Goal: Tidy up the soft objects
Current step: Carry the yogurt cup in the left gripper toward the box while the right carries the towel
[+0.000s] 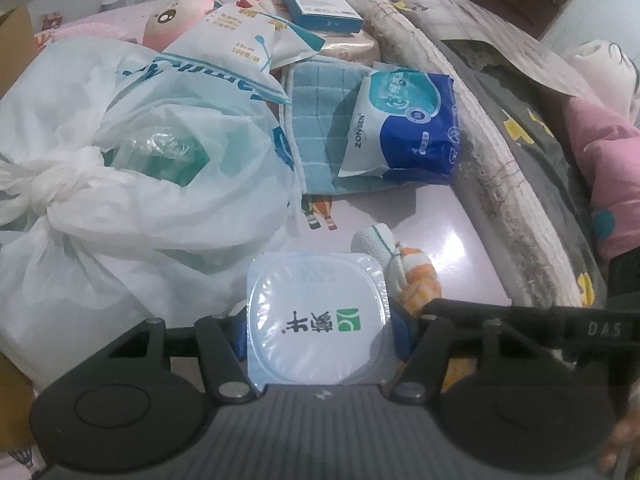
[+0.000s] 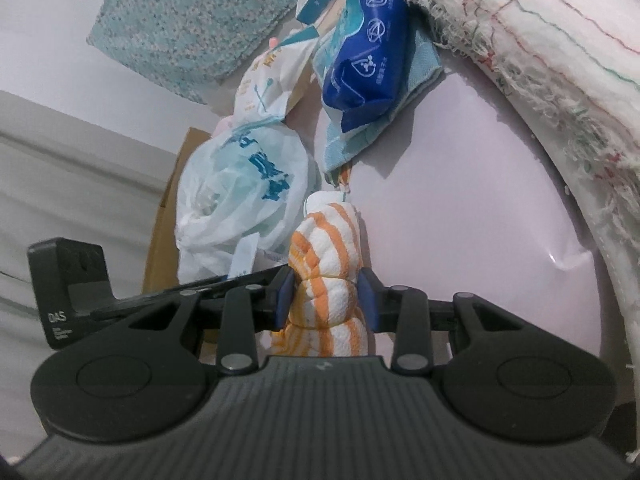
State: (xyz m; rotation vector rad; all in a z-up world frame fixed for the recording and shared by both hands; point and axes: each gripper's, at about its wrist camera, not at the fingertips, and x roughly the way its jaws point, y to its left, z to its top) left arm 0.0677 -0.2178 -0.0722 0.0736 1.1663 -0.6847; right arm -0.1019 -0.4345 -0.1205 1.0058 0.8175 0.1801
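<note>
Left wrist: cluttered glossy pale mat (image 1: 432, 216), quilt (image 1: 500, 160) edge.

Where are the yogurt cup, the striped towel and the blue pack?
yogurt cup (image 1: 318, 320): left wrist view, foil lid.
striped towel (image 2: 326, 276): right wrist view, pinched middle.
blue pack (image 1: 408, 126): left wrist view, front face.

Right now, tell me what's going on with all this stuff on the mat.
A person is sorting soft things with a hand-held gripper in each hand. The left hand-held gripper has a sealed yogurt cup between its fingers, with the blue pads at the cup's sides. The right hand-held gripper is clamped on a rolled orange-striped towel. A knotted white plastic bag, a blue wipes pack on a folded blue cloth and other packets lie on the pink mat.
</note>
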